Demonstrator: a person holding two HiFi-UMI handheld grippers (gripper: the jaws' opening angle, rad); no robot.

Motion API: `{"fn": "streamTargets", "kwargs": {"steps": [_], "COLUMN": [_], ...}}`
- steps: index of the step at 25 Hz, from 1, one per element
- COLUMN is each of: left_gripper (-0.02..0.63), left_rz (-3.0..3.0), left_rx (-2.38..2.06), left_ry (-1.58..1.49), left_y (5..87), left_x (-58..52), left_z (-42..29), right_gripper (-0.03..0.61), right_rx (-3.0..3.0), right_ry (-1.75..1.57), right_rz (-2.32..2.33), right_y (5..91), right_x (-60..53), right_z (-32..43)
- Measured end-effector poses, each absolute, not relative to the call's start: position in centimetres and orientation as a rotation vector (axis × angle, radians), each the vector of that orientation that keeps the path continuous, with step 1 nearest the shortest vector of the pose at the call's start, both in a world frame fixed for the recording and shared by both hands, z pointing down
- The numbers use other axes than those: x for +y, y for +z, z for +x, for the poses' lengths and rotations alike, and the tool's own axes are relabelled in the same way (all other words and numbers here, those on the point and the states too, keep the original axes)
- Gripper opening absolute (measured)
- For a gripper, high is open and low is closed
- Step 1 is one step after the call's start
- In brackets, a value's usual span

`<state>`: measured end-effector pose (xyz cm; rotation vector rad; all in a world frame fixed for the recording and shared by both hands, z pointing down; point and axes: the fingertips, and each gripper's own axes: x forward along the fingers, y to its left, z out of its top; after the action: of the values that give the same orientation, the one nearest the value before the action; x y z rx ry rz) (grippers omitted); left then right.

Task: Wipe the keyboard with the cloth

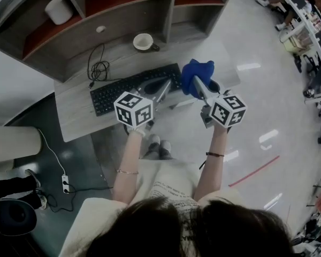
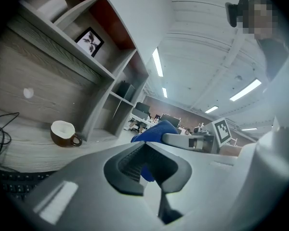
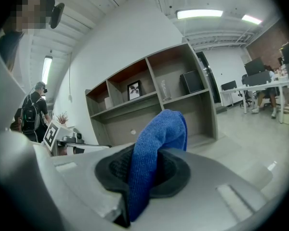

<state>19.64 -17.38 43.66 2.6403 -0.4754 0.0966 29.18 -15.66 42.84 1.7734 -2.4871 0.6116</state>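
Right gripper (image 1: 199, 87) pinches the cloth (image 1: 199, 68) over the keyboard's (image 1: 123, 90) 3 o'clock end, left gripper (image 1: 163, 87) closed empty; dangling folds could snag keys.

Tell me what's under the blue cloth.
The blue cloth, pinched in the right tool, hangs over the desk beside the keyboard. The spot directly beneath it is covered, so anything there can't be seen.

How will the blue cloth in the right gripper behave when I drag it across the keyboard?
Probably floppy: the blue cloth bulges and folds over where the right gripper pinches it. Its fuzzy weave looks light, so it likely drags rather than slips on the keyboard. Pinched at one spot only, its loose end may bunch up.
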Motion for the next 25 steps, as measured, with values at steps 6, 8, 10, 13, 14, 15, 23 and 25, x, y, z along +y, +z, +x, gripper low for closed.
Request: {"fn": "streamTargets", "kwargs": {"steps": [6, 8, 10, 13, 14, 15, 23, 25], "left_gripper": [0.002, 0.002, 0.002, 0.002, 0.002, 0.002, 0.002, 0.002], "left_rz": [2.638, 2.639, 2.632, 2.614, 2.608, 2.601, 2.516, 2.498], "left_rx": [-0.415, -0.405, -0.41, -0.422, -0.429, -0.438, -0.526, -0.547], "left_ry": [0.121, 0.127, 0.135, 0.149, 0.154, 0.158, 0.157, 0.161], "left_y": [44.6, 44.8, 45.2, 45.6, 45.7, 45.9, 47.5, 48.0], "left_x": [-18.0, -18.2, -18.4, -18.5, -18.5, -18.6, -19.0, -19.0], "left_z": [20.7, 20.9, 20.9, 21.5, 21.7, 22.0, 23.9, 24.2], "right_gripper": [0.058, 0.058, 0.058, 0.058, 0.058, 0.058, 0.058, 0.058], "right_rx": [-2.453, -2.443, -2.439, -2.438, -2.437, -2.435, -2.424, -2.423], "right_ry": [0.6, 0.604, 0.61, 0.622, 0.627, 0.635, 0.687, 0.702], "right_rz": [1.798, 1.813, 1.819, 1.812, 1.804, 1.792, 1.646, 1.612], "right_y": [43.7, 44.1, 44.3, 44.5, 44.6, 44.8, 46.9, 47.4], "right_x": [-16.2, -16.2, -16.3, -16.6, -16.8, -17.0, -18.7, -19.0], "right_z": [29.5, 29.8, 30.0, 30.8, 31.1, 31.3, 32.7, 32.9]}}
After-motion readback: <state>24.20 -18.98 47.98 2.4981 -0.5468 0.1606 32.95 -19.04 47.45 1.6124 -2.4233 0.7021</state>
